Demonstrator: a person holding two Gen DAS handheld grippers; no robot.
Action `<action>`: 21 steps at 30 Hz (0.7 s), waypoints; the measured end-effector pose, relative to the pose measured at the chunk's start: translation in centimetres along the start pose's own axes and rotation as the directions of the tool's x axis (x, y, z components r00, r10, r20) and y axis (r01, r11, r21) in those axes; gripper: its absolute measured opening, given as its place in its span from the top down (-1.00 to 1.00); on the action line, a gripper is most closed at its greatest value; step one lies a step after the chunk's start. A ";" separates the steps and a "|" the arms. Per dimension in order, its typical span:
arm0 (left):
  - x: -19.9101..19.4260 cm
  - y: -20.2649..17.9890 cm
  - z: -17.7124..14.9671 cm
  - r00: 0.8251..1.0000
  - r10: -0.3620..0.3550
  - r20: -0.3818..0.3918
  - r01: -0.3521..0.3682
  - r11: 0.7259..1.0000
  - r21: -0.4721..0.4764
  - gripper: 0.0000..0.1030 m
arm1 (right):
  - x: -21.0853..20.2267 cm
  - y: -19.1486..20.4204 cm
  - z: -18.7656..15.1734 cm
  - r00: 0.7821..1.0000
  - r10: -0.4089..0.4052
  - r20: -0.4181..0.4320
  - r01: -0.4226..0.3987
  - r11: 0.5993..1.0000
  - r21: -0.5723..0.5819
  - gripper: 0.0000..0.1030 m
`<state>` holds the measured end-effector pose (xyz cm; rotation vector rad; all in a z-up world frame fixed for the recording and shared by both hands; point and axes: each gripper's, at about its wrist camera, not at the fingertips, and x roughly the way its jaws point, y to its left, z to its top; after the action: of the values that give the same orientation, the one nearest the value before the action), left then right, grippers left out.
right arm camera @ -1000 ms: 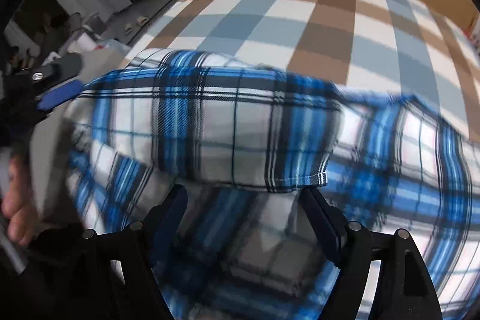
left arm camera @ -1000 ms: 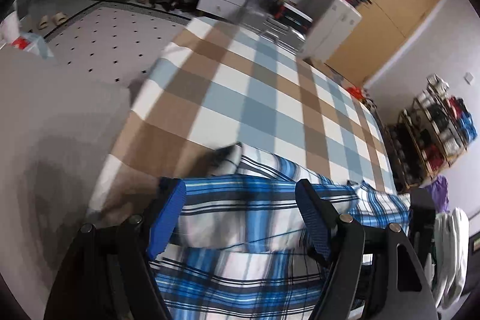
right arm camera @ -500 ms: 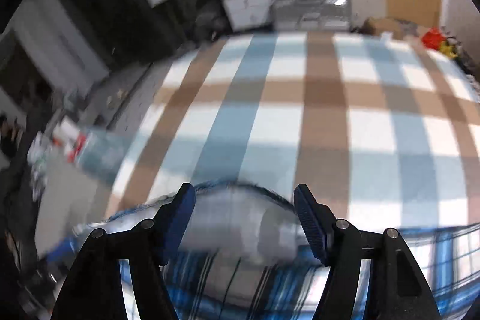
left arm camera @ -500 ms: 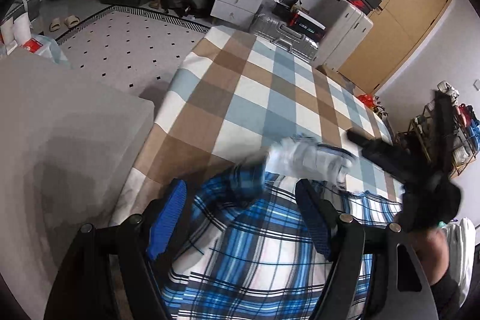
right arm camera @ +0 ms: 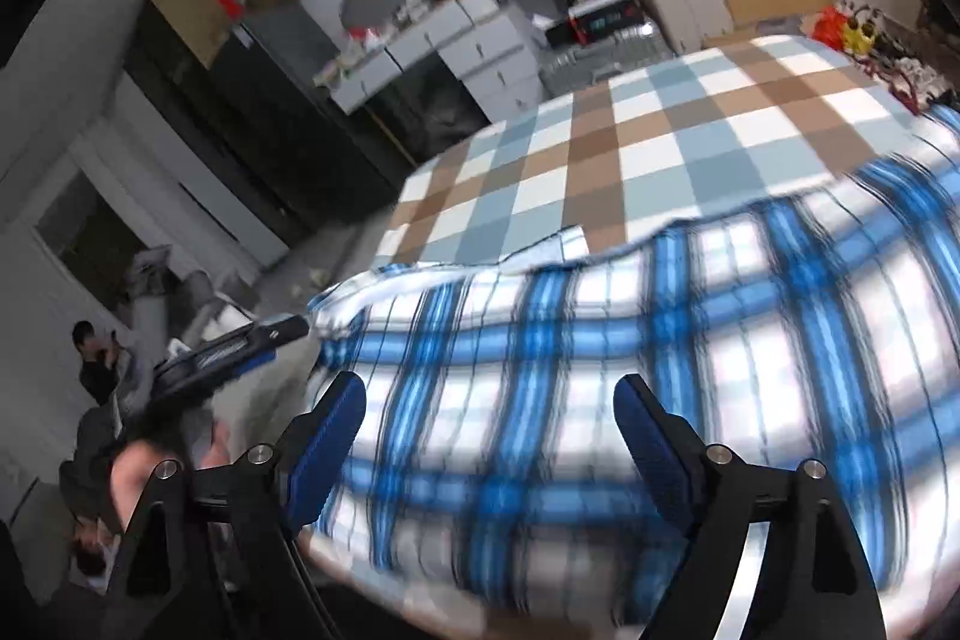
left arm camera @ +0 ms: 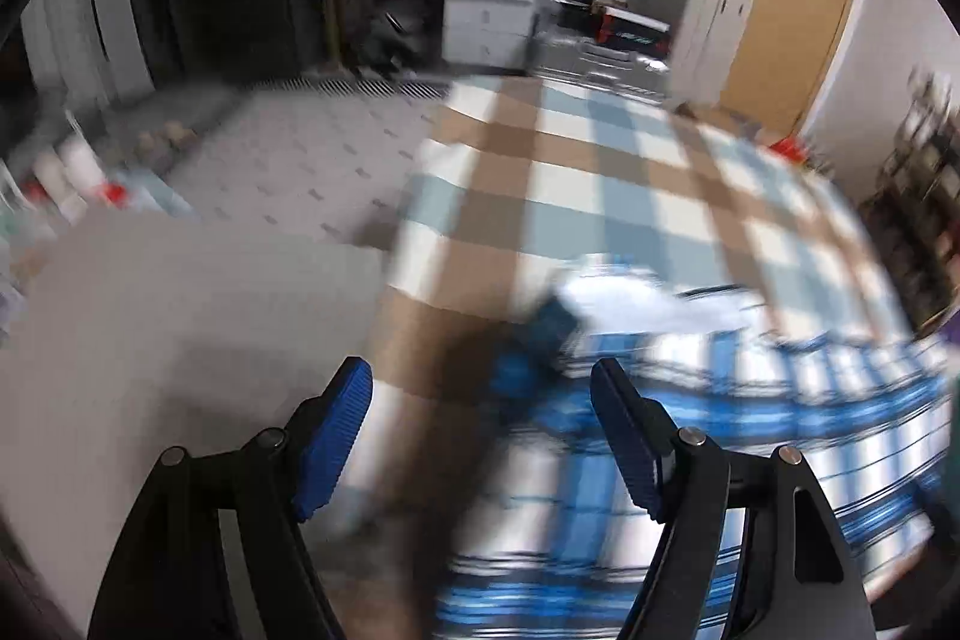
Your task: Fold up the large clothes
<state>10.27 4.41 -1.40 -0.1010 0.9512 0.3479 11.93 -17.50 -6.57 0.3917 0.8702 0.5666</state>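
Note:
A blue and white plaid shirt lies spread on the near part of a bed with a brown, blue and white checked cover. My right gripper hovers over the shirt; its jaws are opening and the pads press on nothing. In the left wrist view, which is blurred, the shirt lies to the lower right. My left gripper stands open over the shirt's left edge and the bed's corner, holding nothing. The right wrist view shows the left gripper beside the shirt's left corner, with a hand behind it.
A grey flat surface adjoins the bed on the left. Beyond it is dotted tiled floor. White drawers, a silver case, a cabinet and a wooden door stand past the bed's far end. A person sits far left.
The right gripper has pulled back and up off the folded part, and its jaws stand wider. The left view has swung left, so the shirt now sits to the right of its jaws.

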 end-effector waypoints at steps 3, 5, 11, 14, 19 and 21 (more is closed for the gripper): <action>-0.9 2.7 -0.8 0.992 0.124 0.033 -0.123 0.992 -0.026 -0.39 | -1.3 -0.6 -0.7 1.000 -0.029 -0.006 0.029 0.999 -0.022 -0.66; -1.1 4.9 -1.1 1.000 0.023 -0.005 -0.024 0.993 -0.114 -0.38 | -1.7 -1.2 -0.3 1.000 0.005 0.011 -0.005 1.000 0.018 -0.67; 0.4 3.2 -0.8 0.975 -0.170 -0.145 0.161 0.984 -0.076 -0.38 | -2.4 -0.9 0.3 0.998 0.062 0.018 -0.063 0.998 0.021 -0.67; 2.4 -0.8 0.0 0.973 -0.115 -0.201 0.137 0.986 0.097 -0.39 | -2.9 -0.3 0.0 0.997 0.067 0.029 -0.066 0.998 -0.019 -0.67; 6.0 -3.3 0.6 0.965 -0.011 -0.263 0.067 0.977 0.203 -0.38 | -3.0 -0.5 0.0 0.996 0.080 0.029 -0.080 0.997 -0.010 -0.68; 6.9 -2.8 0.9 0.968 0.017 -0.249 0.038 0.976 0.216 0.67 | -2.9 -0.8 0.1 0.996 0.085 0.027 -0.085 0.996 -0.002 -0.68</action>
<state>15.56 3.65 -6.64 0.0536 1.2326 0.2207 10.76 -19.94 -5.22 0.4359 0.8304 0.6393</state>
